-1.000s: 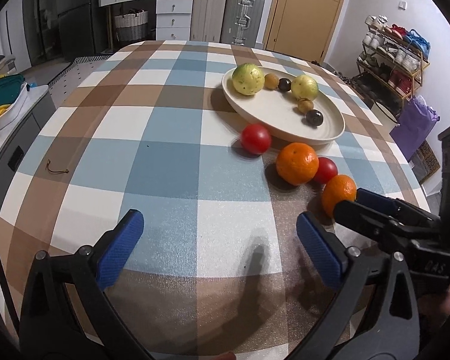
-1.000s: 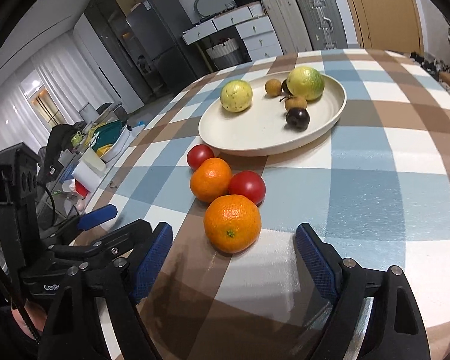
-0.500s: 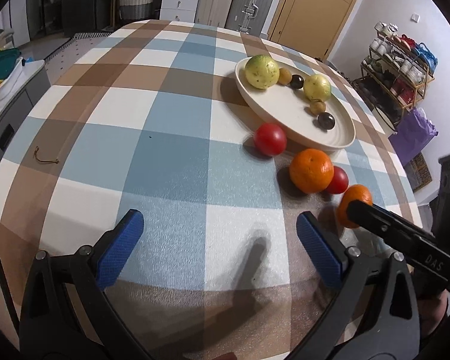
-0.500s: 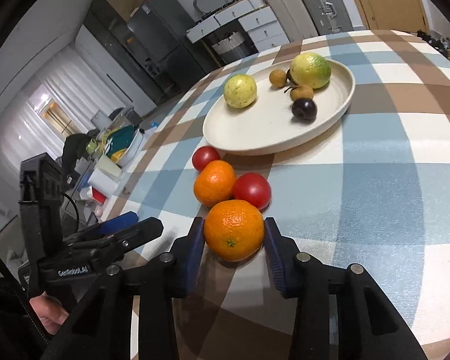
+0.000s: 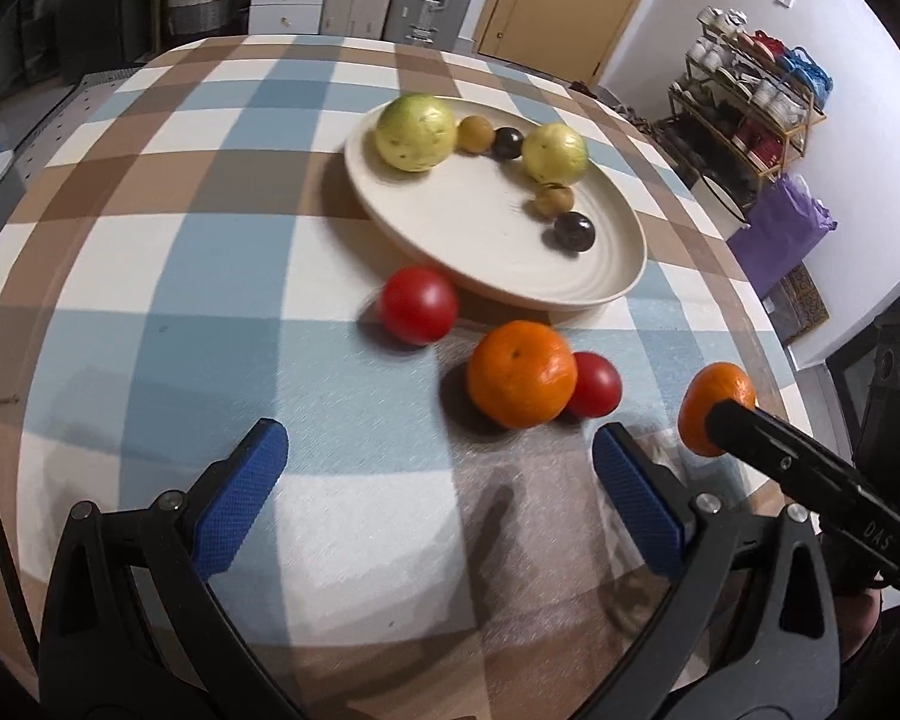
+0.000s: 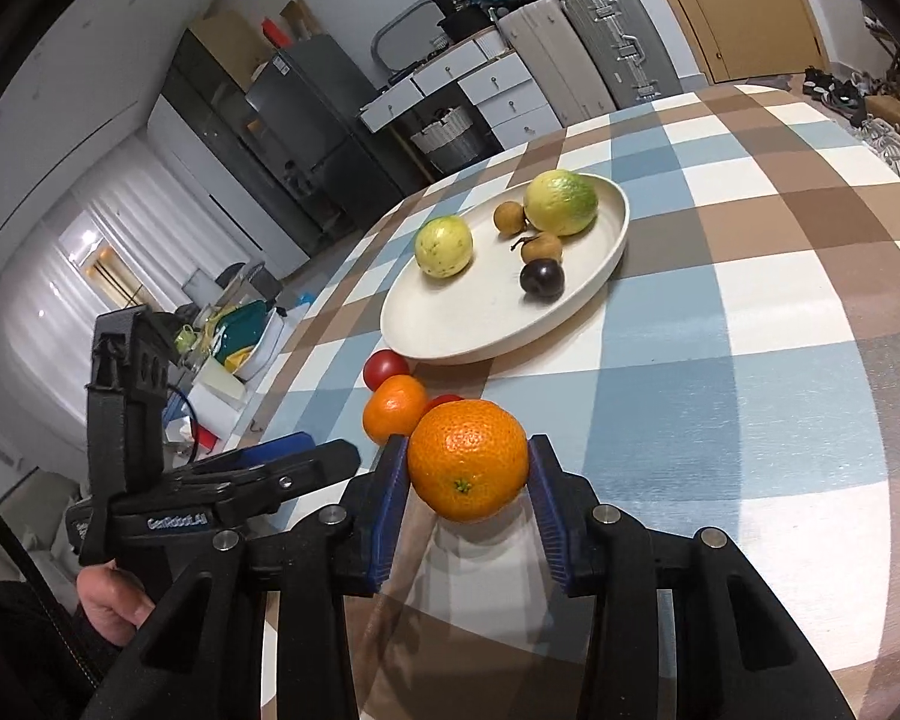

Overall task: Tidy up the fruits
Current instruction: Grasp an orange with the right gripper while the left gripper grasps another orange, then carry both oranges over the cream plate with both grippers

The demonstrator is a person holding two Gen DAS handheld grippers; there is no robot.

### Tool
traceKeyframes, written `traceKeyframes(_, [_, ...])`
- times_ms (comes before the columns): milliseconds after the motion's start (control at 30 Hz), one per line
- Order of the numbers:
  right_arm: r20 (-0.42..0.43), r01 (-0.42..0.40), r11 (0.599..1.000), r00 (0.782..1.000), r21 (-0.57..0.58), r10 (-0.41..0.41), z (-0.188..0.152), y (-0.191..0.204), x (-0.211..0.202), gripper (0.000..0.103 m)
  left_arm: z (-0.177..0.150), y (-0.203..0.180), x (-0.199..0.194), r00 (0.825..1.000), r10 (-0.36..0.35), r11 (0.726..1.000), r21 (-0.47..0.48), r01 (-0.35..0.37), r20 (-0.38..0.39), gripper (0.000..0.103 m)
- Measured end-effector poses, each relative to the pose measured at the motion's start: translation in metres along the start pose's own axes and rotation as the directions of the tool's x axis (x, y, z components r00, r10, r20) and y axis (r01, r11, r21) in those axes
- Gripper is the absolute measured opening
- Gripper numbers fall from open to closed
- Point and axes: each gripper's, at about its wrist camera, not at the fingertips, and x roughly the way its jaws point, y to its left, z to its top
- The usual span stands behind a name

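My right gripper is shut on an orange, its blue pads pressed on both sides; a shadow lies under the fruit. In the left wrist view the held orange hangs near the table's right edge. My left gripper stands open over the cloth with nothing between its fingers, just short of a second orange. A small red tomato touches that orange, and a larger tomato lies by the plate. The cream plate holds two yellow-green fruits, two small brown ones and two dark ones.
The round table wears a blue, brown and white checked cloth and drops away close on the right. A shoe rack and a purple bag stand beyond it. Suitcases and drawers are at the back. A hand holds the left gripper.
The right gripper's jaws closed on the nearest orange, and it now sits farther from the other fruits. The left gripper, still open, moved closer to the fruits and tipped further down.
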Motion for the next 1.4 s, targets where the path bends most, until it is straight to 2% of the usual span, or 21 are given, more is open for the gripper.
traceKeyframes(200, [0.018, -0.030, 0.999, 0.999, -0.018, 0.030, 0.004, -0.001, -0.006, 0.040, 0.014, -0.004, 0.015, 0.997, -0.070, 0.997, -0.046, 0.069, -0.026, 0.099])
traceKeyframes(433, [0.031, -0.043, 0.998, 0.999, -0.048, 0.045, 0.008, 0.003, -0.006, 0.040, 0.021, -0.012, 0.025, 0.995, -0.093, 0.995, -0.037, 0.092, -0.043, 0.097])
traceKeyframes(500, [0.031, -0.050, 0.998, 0.998, -0.047, 0.051, 0.009, 0.002, -0.006, 0.040, 0.025, -0.012, 0.026, 0.993, -0.111, 0.993, -0.050, 0.109, -0.043, 0.088])
traceKeyframes(567, [0.030, -0.056, 0.997, 0.998, -0.044, 0.057, 0.010, 0.001, -0.005, 0.040, 0.027, -0.012, 0.028, 0.992, -0.119, 0.992, -0.051, 0.117, -0.048, 0.085])
traceKeyframes(633, [0.031, -0.055, 0.998, 0.998, -0.043, 0.057, 0.010, 0.001, -0.005, 0.040, 0.028, -0.013, 0.029, 0.990, -0.129, 0.991, -0.049, 0.127, -0.048, 0.074])
traceKeyframes(700, [0.027, -0.060, 0.997, 0.998, -0.039, 0.061, 0.011, 0.000, -0.004, 0.040, 0.027, -0.012, 0.030, 0.987, -0.153, 0.987, -0.052, 0.150, -0.052, 0.053])
traceKeyframes(767, [0.025, -0.056, 0.998, 0.998, -0.037, 0.057, 0.012, -0.002, -0.003, 0.040, 0.027, -0.010, 0.031, 0.977, -0.202, 0.978, -0.071, 0.197, -0.063, 0.047])
traceKeyframes(800, [0.021, -0.056, 0.998, 0.998, -0.032, 0.057, 0.012, -0.003, -0.001, 0.040, 0.027, -0.009, 0.031, 0.976, -0.209, 0.976, -0.079, 0.204, -0.061, 0.037])
traceKeyframes(1167, [0.022, -0.036, 0.999, 0.999, -0.039, 0.036, 0.021, -0.001, -0.001, 0.040, 0.030, -0.001, 0.018, 0.973, -0.224, 0.972, -0.083, 0.219, -0.060, 0.037])
traceKeyframes(1400, [0.034, -0.028, 0.998, 0.999, -0.048, 0.030, 0.034, 0.001, 0.003, 0.040, 0.041, 0.003, 0.002, 0.957, -0.287, 0.953, -0.112, 0.282, -0.038, 0.037])
